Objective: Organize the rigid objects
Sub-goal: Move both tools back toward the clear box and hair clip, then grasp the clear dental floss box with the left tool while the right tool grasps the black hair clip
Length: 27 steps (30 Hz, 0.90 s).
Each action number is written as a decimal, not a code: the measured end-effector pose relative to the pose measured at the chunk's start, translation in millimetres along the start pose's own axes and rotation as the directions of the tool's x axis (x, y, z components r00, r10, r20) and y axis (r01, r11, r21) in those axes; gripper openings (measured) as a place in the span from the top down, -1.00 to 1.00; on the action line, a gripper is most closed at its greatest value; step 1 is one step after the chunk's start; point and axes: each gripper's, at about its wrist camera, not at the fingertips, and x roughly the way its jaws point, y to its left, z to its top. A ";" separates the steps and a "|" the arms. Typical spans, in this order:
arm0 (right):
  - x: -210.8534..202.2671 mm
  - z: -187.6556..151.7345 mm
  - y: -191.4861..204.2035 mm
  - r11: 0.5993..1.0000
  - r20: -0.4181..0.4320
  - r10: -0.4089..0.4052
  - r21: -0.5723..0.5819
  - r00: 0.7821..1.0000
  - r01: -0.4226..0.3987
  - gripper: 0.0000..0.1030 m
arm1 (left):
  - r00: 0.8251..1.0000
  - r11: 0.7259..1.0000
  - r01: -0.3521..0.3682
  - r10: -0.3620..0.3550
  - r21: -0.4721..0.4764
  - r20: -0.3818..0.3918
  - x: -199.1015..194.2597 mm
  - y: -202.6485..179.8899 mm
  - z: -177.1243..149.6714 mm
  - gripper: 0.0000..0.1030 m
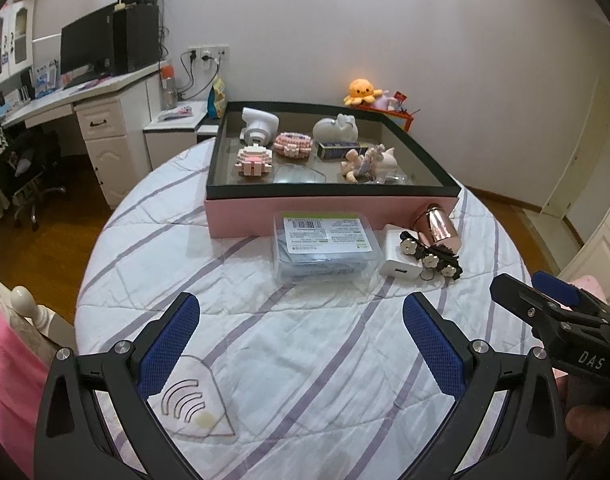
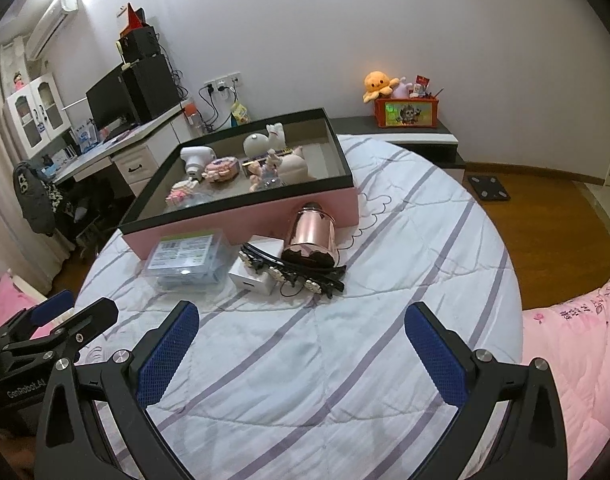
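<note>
A pink box with a black rim (image 1: 333,208) (image 2: 241,216) stands on the round striped bed and holds several toys and figurines. In front of it lie a clear plastic case (image 1: 325,248) (image 2: 189,260), a white charger cube (image 1: 399,258) (image 2: 253,278), a black hair clip with flowers (image 1: 431,254) (image 2: 301,272) and a rose-gold bottle (image 1: 439,226) (image 2: 313,236) on its side. My left gripper (image 1: 301,312) is open and empty, well short of these. My right gripper (image 2: 301,320) is open and empty, near the clip.
A clear flat plastic piece (image 1: 197,400) lies on the bed by my left finger. A desk with a monitor (image 1: 89,48) stands at the left. An orange plush (image 2: 379,84) sits on a red box (image 2: 407,112) by the wall. A pink quilt (image 2: 573,352) lies at the right.
</note>
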 end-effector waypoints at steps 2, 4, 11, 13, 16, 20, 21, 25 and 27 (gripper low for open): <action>9.3 2.4 -2.4 1.000 -0.016 0.002 0.004 1.000 -0.002 -1.00 | 1.000 1.000 0.003 -0.003 0.002 -0.010 8.4 -1.0 1.9 -0.99; 17.7 4.3 -4.3 1.000 -0.029 0.006 0.009 1.000 -0.006 -1.00 | 1.000 1.000 0.007 -0.007 0.003 -0.026 20.4 -2.9 5.2 -0.99; 49.3 13.3 -11.9 0.999 -0.068 0.041 0.022 0.997 -0.040 -1.00 | 0.998 1.000 0.014 -0.014 0.002 -0.060 56.7 -10.3 17.7 -0.99; 58.0 15.7 -15.0 0.998 -0.081 0.056 0.031 0.995 -0.054 -1.00 | 0.997 1.000 0.012 -0.011 0.005 -0.081 70.5 -12.9 20.4 -0.99; 70.0 18.3 -18.6 0.996 -0.097 0.084 0.044 0.992 -0.080 -1.00 | 0.995 1.000 0.008 -0.007 0.009 -0.104 87.4 -16.1 21.9 -0.99; 82.9 19.9 -24.2 0.988 -0.112 0.138 0.079 0.984 -0.130 -1.00 | 0.992 0.999 0.042 -0.042 -0.008 -0.120 101.0 -16.6 23.0 -1.00; 85.1 20.1 -24.4 0.988 -0.116 0.143 0.082 0.983 -0.134 -1.00 | 0.992 0.999 0.043 -0.044 -0.009 -0.121 102.9 -16.6 23.3 -1.00; 92.4 20.2 -19.2 0.985 -0.120 0.169 0.059 0.978 -0.163 -0.89 | 0.990 1.000 0.006 -0.001 0.030 -0.143 113.8 -20.5 21.8 -0.96; 93.3 20.2 -18.2 0.984 -0.114 0.177 0.056 0.978 -0.172 -0.72 | 0.990 0.999 0.021 -0.017 0.029 -0.139 113.3 -19.3 22.2 -0.92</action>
